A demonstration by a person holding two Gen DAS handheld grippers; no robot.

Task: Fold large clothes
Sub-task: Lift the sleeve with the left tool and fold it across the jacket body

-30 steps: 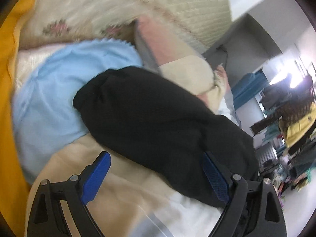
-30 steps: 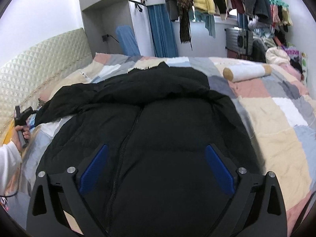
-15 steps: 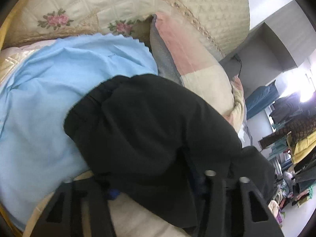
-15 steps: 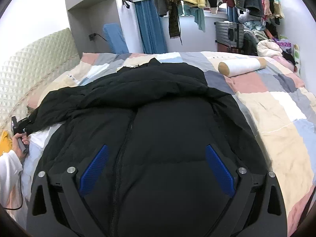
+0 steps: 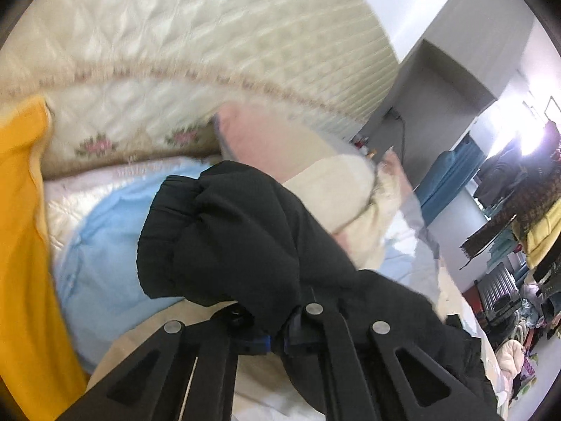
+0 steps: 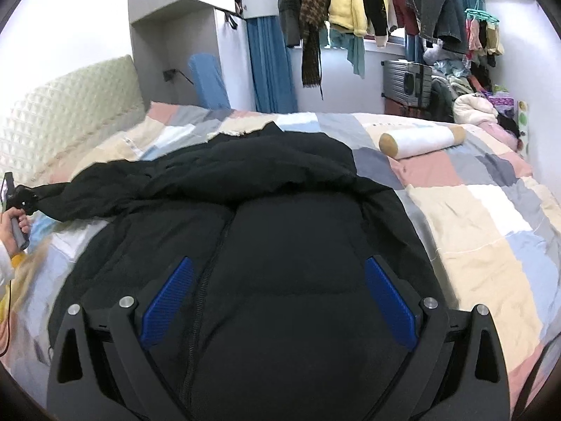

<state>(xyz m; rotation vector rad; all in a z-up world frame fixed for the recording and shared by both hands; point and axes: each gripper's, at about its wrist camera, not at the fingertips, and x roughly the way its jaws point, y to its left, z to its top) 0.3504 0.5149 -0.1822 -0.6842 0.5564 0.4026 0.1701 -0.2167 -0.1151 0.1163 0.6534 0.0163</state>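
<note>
Matt black puffy cloth jacket (image 6: 280, 245), quilted headboard (image 5: 210, 35) (slightly glossy), patchwork cloth bedspread (image 6: 473, 210)

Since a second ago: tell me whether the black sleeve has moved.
Yes. The left tongs, shut on the sleeve, have lifted it off the light blue cloth, its cuff nearer the headboard.

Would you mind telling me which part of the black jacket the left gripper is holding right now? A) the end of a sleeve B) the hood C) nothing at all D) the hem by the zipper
A: the left gripper is shut on the sleeve end of the black jacket, stretched toward the headboard, while the right gripper hangs open.
</note>
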